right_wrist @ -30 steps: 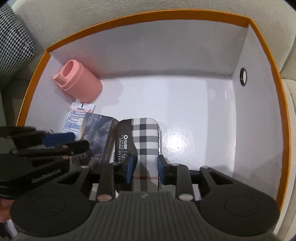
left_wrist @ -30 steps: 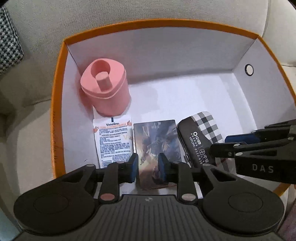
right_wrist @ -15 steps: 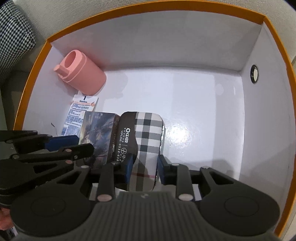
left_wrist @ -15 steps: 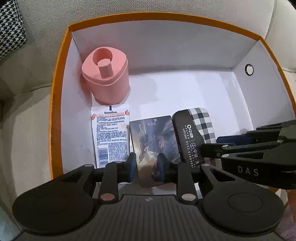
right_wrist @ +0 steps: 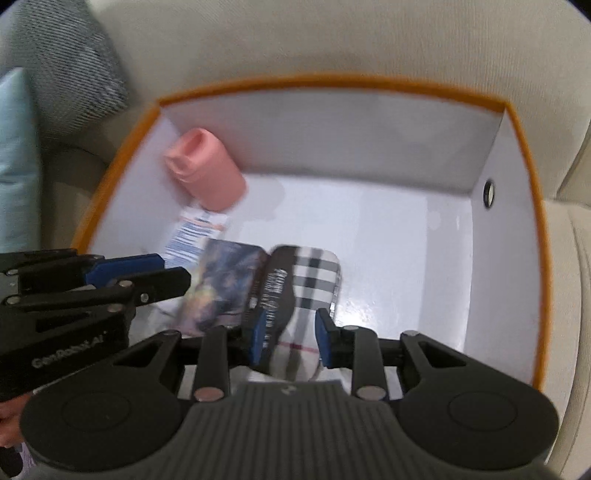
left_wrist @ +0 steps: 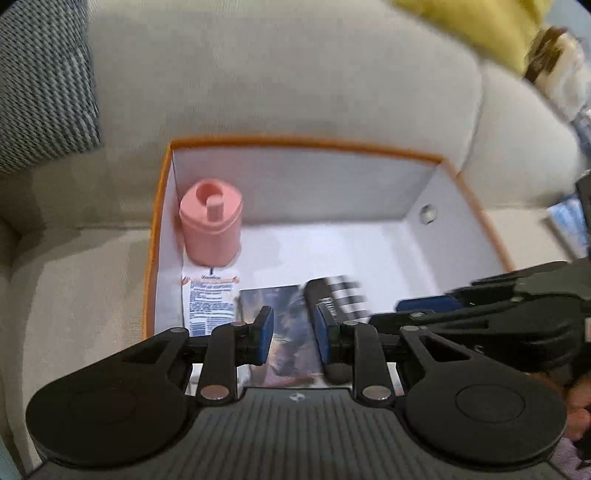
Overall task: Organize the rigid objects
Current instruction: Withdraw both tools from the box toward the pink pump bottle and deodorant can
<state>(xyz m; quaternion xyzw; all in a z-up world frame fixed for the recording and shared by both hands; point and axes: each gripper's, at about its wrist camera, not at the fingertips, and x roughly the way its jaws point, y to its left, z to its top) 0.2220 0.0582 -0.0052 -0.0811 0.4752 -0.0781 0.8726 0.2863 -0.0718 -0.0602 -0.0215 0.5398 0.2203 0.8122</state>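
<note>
An orange-rimmed white box sits on a beige sofa. Along its left side stand a pink container, a Vaseline sachet, a dark picture card box and a plaid case, all lying on the box floor. My left gripper is open above the card box, not touching it. My right gripper is open above the near end of the plaid case. Both views are blurred.
A houndstooth cushion lies at the left on the sofa. A yellow object is at the top right. The right half of the box floor holds nothing. A round hole marks the right wall.
Both grippers have pulled back and up from the box, so it looks smaller. The card box and plaid case stay on the box floor. The jaws have opened a little wider.
</note>
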